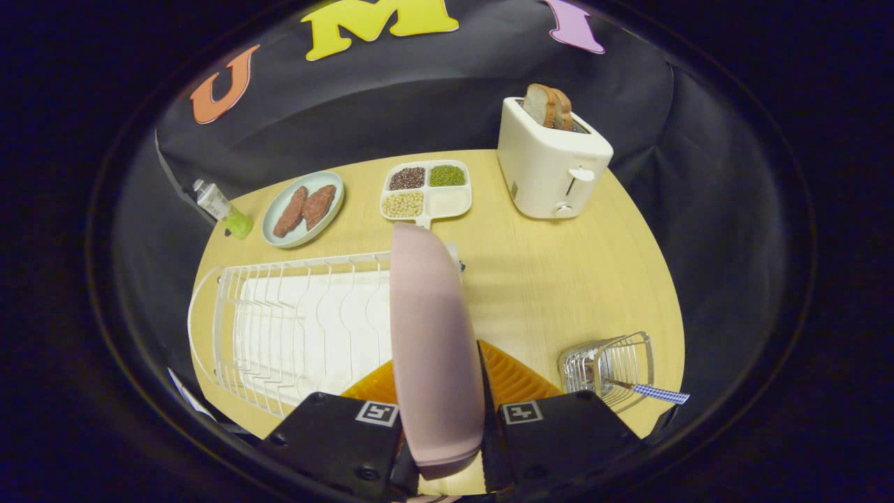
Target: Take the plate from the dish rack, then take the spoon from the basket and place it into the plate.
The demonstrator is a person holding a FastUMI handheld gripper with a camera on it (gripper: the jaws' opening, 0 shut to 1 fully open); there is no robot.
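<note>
Plate (433, 342) upright between tool (447, 419) fingers, clamped edge-on

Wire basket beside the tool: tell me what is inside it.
The basket holds a spoon, its checked handle poking out over the rim. The bowl end is hidden by the wires. The tool is shut on the plate.

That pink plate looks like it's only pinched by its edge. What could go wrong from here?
The plate stands on edge between the gripper fingers, held only near its lower rim, so it might tip or slip out. It is right beside the dish rack, so swinging it could catch the wires. The spoon sticks out of the basket nearby; setting the plate down too close might knock it.
</note>
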